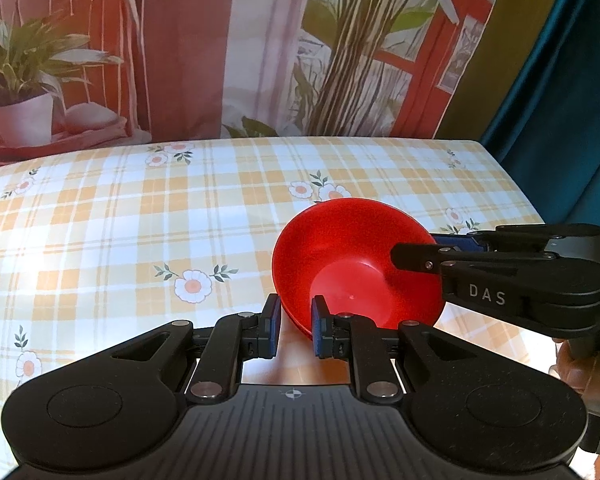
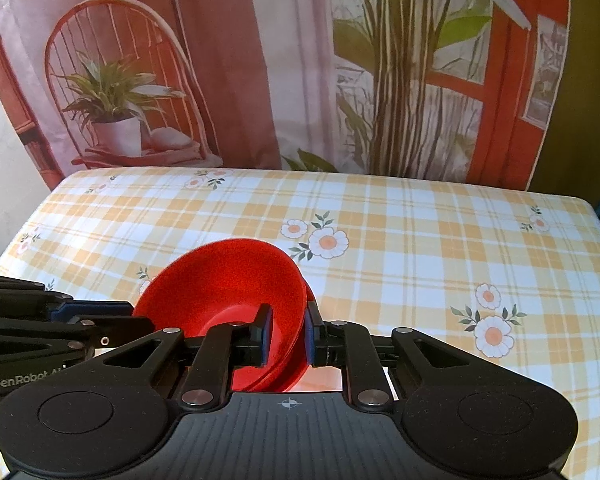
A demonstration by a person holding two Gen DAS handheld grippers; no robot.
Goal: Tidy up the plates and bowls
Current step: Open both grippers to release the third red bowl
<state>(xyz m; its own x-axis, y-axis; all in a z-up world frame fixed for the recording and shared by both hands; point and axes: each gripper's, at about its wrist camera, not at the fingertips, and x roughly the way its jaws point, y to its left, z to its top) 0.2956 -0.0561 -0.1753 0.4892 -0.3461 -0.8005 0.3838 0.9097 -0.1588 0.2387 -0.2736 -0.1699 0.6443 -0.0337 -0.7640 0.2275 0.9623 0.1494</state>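
Red bowl sits tilted at lower centre-right of the left wrist view, its near rim between the left gripper fingers, which clasp it above the checked tablecloth. Right wrist view: the right gripper pinches the bowl's rim at lower centre.

The table carries a yellow-and-white checked cloth with daisy prints. Behind it hangs a printed backdrop showing a red chair, a potted plant, tall stems and a red window frame. A teal curtain hangs at right. Bright light glares on the cloth.
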